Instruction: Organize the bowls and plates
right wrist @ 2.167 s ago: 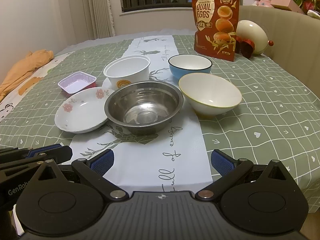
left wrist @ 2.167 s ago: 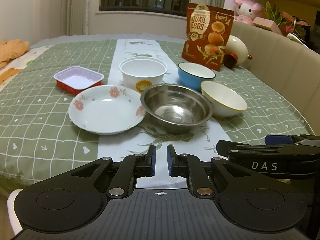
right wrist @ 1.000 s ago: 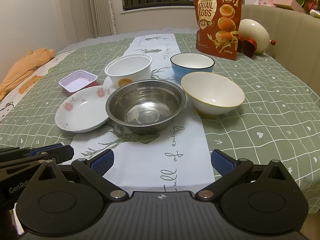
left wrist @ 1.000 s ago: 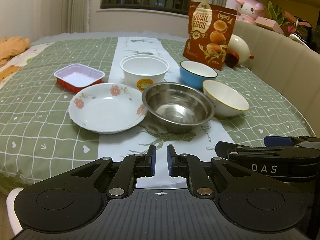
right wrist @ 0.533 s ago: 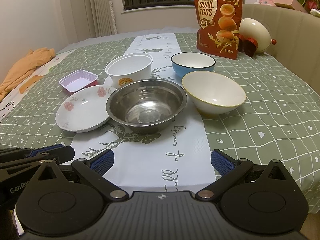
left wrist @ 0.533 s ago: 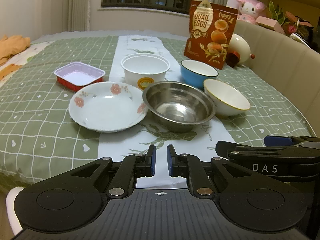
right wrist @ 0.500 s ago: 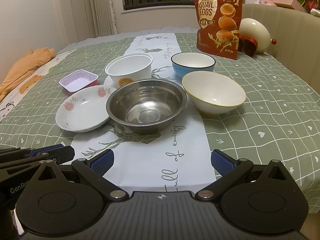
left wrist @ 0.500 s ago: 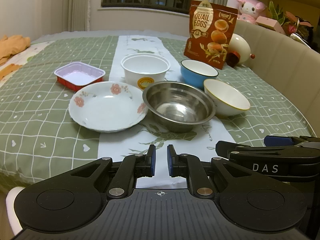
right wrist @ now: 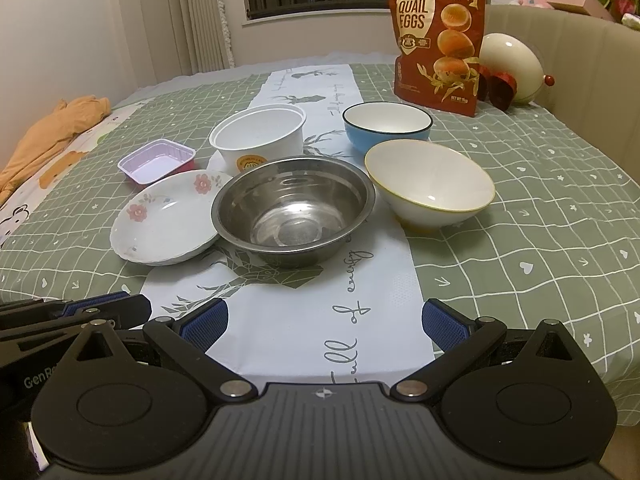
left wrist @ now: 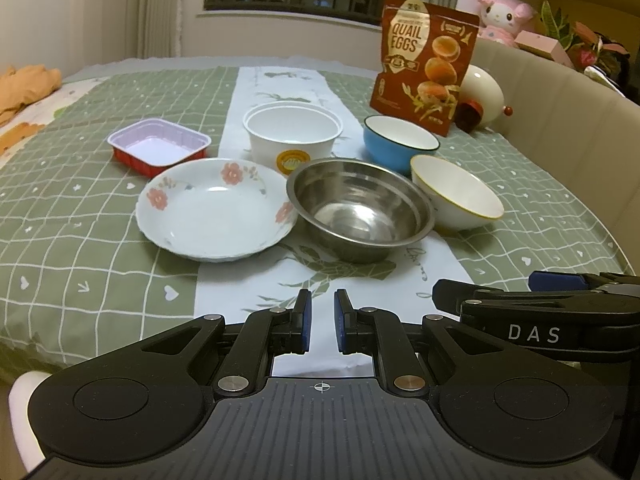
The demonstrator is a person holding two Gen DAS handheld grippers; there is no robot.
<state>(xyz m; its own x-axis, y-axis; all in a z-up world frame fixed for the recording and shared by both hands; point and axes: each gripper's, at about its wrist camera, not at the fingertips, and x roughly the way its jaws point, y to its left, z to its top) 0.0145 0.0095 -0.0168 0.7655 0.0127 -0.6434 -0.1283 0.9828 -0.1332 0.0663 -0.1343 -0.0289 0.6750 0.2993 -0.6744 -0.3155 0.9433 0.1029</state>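
A floral plate [left wrist: 216, 210] [right wrist: 168, 220], a steel bowl [left wrist: 360, 210] [right wrist: 294, 210], a white bowl with yellow rim [left wrist: 456, 196] [right wrist: 430, 186], a blue bowl [left wrist: 398, 140] [right wrist: 386, 126], a white paper bowl [left wrist: 292, 134] [right wrist: 258, 134] and a small red foil tray [left wrist: 158, 144] [right wrist: 156, 160] stand grouped on the table. My left gripper [left wrist: 320, 320] is nearly shut and empty, near the table's front edge. My right gripper [right wrist: 324, 326] is open and empty, just short of the steel bowl. Each gripper shows at the edge of the other's view.
A quail eggs bag [left wrist: 424, 64] [right wrist: 438, 36] stands behind the bowls with a cream egg-shaped toy [right wrist: 510, 66] beside it. A padded bench back [left wrist: 560, 120] runs along the right. Orange cloth [right wrist: 52, 132] lies far left. The green checked tablecloth [left wrist: 60, 208] has a white runner.
Both grippers have edged slightly forward toward the dishes. Their jaws are as before, and no dish has moved.
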